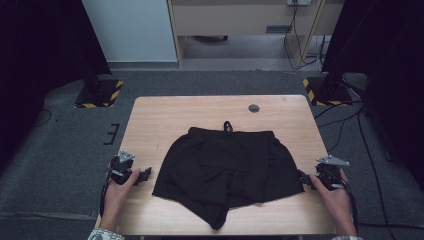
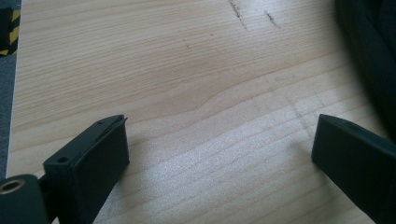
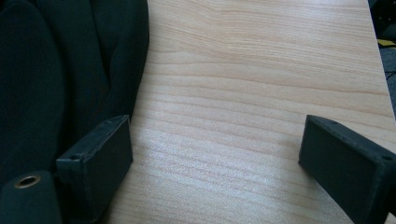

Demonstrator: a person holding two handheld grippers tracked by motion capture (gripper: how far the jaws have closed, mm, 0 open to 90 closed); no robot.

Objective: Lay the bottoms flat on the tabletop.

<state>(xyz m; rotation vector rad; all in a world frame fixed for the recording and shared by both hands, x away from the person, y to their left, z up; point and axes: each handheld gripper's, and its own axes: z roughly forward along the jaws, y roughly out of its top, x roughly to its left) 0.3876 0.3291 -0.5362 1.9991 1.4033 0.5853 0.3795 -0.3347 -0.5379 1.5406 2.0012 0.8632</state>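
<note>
shorts: crumpled black fabric shorts (image 1: 227, 170) at tabletop centre | tabletop: light wooden tabletop (image 1: 150, 120) | left gripper (image 1: 146, 173): at 9 o'clock of shorts, jaws apart, empty | right gripper (image 1: 302, 176): at 3 o'clock, jaws apart, just beside the hem

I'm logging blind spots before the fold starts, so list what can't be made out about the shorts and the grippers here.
- Black shorts, high view: folds and seams merge in the dark fabric; how the leg layers overlap is unclear.
- Drawstring, high view: too small to tell whether it is knotted.
- Shorts, left gripper view: cut off by the right edge.
- Shorts, right gripper view: cut off by the left edge.
- Right gripper, high view: open jaws too small to tell whether they touch the hem.
</note>
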